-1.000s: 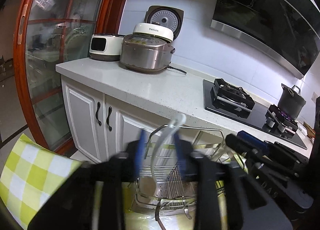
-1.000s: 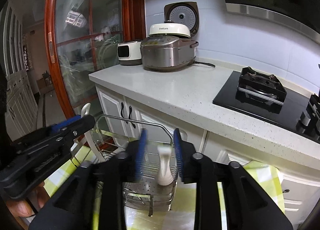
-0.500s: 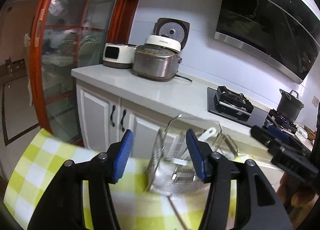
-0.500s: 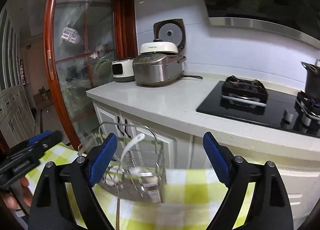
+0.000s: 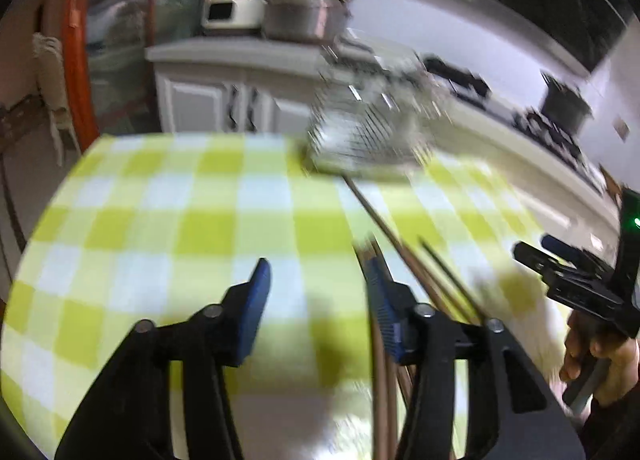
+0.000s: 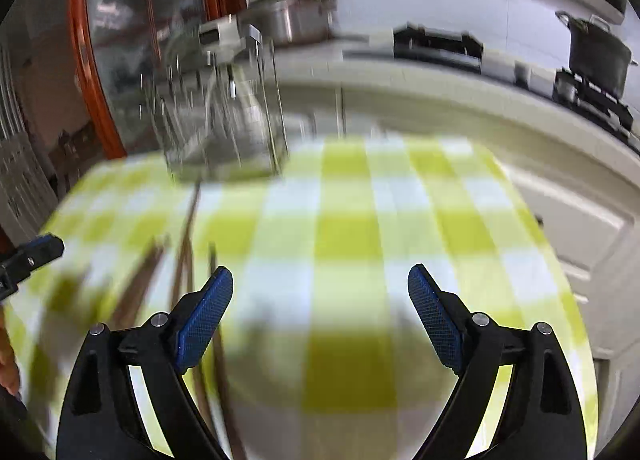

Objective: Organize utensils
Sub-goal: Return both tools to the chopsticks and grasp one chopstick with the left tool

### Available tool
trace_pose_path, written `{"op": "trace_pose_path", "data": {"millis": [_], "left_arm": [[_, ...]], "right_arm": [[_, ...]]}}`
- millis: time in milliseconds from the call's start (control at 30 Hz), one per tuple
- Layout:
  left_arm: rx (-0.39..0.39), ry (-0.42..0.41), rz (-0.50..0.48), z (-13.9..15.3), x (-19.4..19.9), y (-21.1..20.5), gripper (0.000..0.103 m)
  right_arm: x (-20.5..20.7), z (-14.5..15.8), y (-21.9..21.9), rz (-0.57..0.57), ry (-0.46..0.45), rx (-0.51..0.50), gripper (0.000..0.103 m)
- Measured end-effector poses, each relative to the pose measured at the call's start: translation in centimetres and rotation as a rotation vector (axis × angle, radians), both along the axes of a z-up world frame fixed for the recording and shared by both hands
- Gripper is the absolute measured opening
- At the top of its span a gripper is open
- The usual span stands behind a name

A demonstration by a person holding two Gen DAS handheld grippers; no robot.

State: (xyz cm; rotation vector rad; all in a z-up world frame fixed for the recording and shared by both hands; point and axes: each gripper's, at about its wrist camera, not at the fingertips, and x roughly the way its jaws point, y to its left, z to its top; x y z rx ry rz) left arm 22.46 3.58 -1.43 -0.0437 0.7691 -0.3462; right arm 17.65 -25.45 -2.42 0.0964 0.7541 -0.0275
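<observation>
A wire utensil rack (image 5: 368,128) (image 6: 224,120) stands blurred at the far side of the yellow-checked tablecloth (image 5: 160,200) (image 6: 360,200). Several brown chopsticks (image 5: 400,244) (image 6: 184,244) lie loose on the cloth in front of it. My left gripper (image 5: 318,272) hovers low over the cloth with its jaws closing and nothing between them; the chopsticks run just beside and under its right finger. My right gripper (image 6: 320,272) stands wide open over bare cloth, with the chopsticks by its left finger. Each gripper shows at the edge of the other's view (image 5: 560,268) (image 6: 32,252).
Behind the table runs a white counter (image 5: 240,52) with a rice cooker (image 5: 308,12), a stove and a black pot (image 6: 596,52). White cabinet doors (image 6: 580,220) sit close to the table's right edge. A red-framed glass door (image 5: 80,60) stands at the left.
Both grippers let go of the spoons at the rack, opened, and drew back and down over the tablecloth. The chopsticks have come into view close to the fingers.
</observation>
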Motion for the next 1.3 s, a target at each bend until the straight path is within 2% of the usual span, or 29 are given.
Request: {"op": "trace_pose_path", "data": {"millis": [133,267,467,633,733,767,1100,1300], "left_arm": [[0.068,0.046,-0.068,-2.2,-1.5,-2.1,0.033],[0.082,0.075,-0.091,-3.0,-1.6,-3.3,0.031],[0.135,0.118,-0.089,-4.1,-0.3,-4.5,0.022],[0.169,0.126,-0.098,-4.4,0.1,-5.1,0.020],[0.219,0.120,-0.085,-4.4,0.4,-5.3,0.008],[0.232,0.120,-0.079,-4.4,0.5,-5.1,0.008],[0.214,0.130,-0.002,-3.9,1.1,-1.4,0.007],[0.203,0.125,0.027,-3.6,1.2,0.1,0.007]], "right_arm": [[-2.0,-1.1,-0.8,-0.023,0.041,0.004,0.084],[-3.1,-1.0,-1.6,-0.044,0.043,-0.003,0.085],[-3.4,-1.2,-1.6,-0.035,0.063,-0.004,0.085],[-3.2,-1.5,-0.7,-0.005,0.080,-0.027,0.086],[-3.1,-1.5,-0.2,0.010,0.084,-0.029,0.086],[-3.1,-1.5,-0.1,0.016,0.085,-0.029,0.086],[-2.5,-1.2,1.5,0.048,0.097,-0.033,0.086],[-2.1,-0.7,3.9,0.096,0.086,-0.053,0.086]]}}
